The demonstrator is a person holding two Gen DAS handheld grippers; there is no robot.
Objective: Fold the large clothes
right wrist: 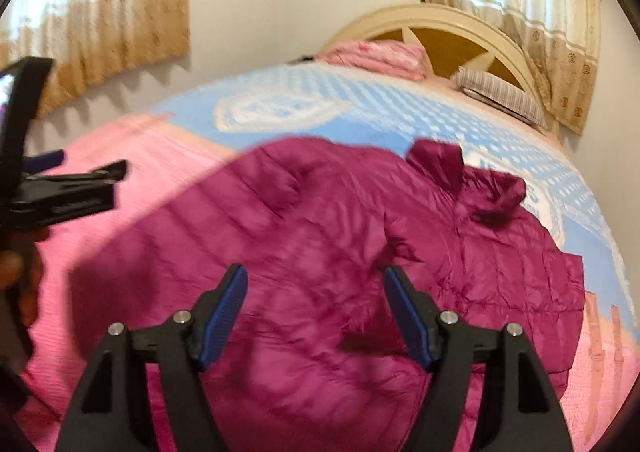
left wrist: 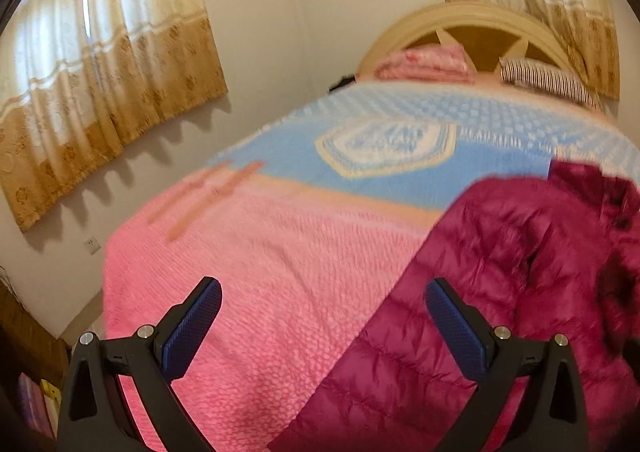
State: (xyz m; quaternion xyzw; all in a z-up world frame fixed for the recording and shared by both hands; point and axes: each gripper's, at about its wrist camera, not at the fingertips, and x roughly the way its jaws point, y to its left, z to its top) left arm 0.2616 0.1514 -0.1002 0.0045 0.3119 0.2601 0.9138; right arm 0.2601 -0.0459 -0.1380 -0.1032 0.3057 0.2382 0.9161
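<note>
Bed, covered by a textured bedspread [left wrist: 280,252], pink over the near half and light blue over the far half, the blue part bearing a white medallion pattern [left wrist: 384,148]. Headboard [left wrist: 472,24]: arched, cream frame with tan panels between spokes. Folded pink bedding [left wrist: 424,64] lies at the head of the bed, beside a striped pillow [left wrist: 548,82]. Curtains [left wrist: 104,64]: cream upper part, tan patterned lower border, scalloped hem, hung over a window on the left wall; a second pair [right wrist: 516,8] hangs behind the headboard. Wall socket [left wrist: 92,244] below the left curtains.
</note>
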